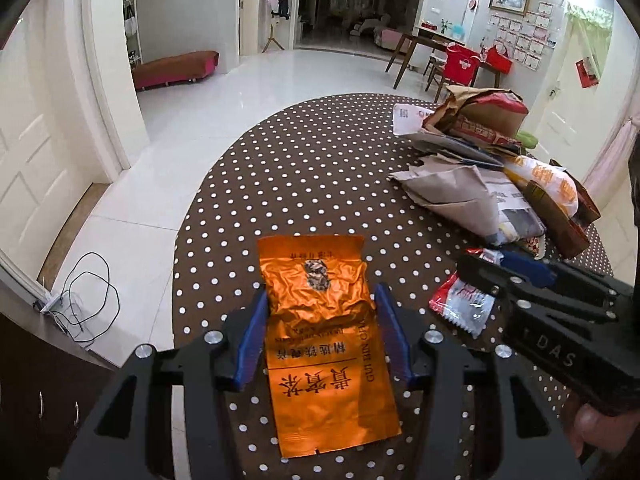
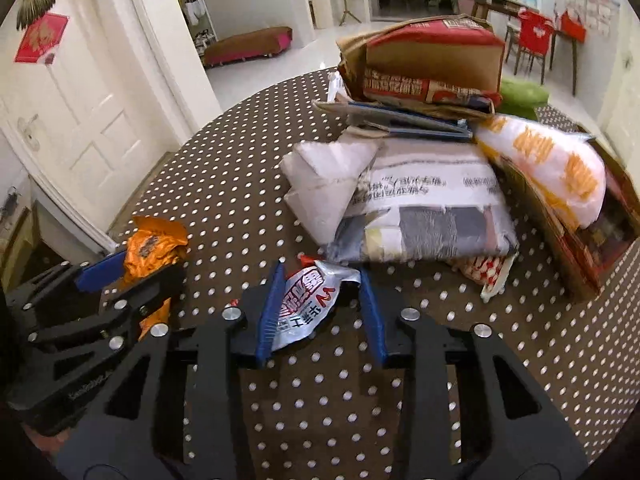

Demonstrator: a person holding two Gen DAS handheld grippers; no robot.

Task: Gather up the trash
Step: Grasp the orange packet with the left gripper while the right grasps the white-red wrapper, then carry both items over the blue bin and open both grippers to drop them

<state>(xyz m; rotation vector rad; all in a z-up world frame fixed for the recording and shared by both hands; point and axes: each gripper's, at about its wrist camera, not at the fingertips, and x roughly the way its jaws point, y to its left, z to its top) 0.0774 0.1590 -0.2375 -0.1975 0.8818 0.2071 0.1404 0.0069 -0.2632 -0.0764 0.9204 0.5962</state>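
An orange foil tea bag (image 1: 324, 332) lies flat on the brown polka-dot table (image 1: 312, 168). My left gripper (image 1: 322, 340) is open, its blue pads on either side of the bag's crumpled middle. It also shows at the left of the right wrist view (image 2: 132, 276), with the orange bag (image 2: 154, 246) between its fingers. My right gripper (image 2: 322, 312) is open around a red and white snack wrapper (image 2: 310, 306) on the table. In the left wrist view the right gripper (image 1: 508, 272) sits over that wrapper (image 1: 462, 302).
A pile of paper bags, boxes and plastic packets (image 2: 440, 152) covers the table's right side; it also shows in the left wrist view (image 1: 488, 168). The table edge (image 1: 180, 264) drops to white floor on the left. A cable (image 1: 84, 296) lies on the floor.
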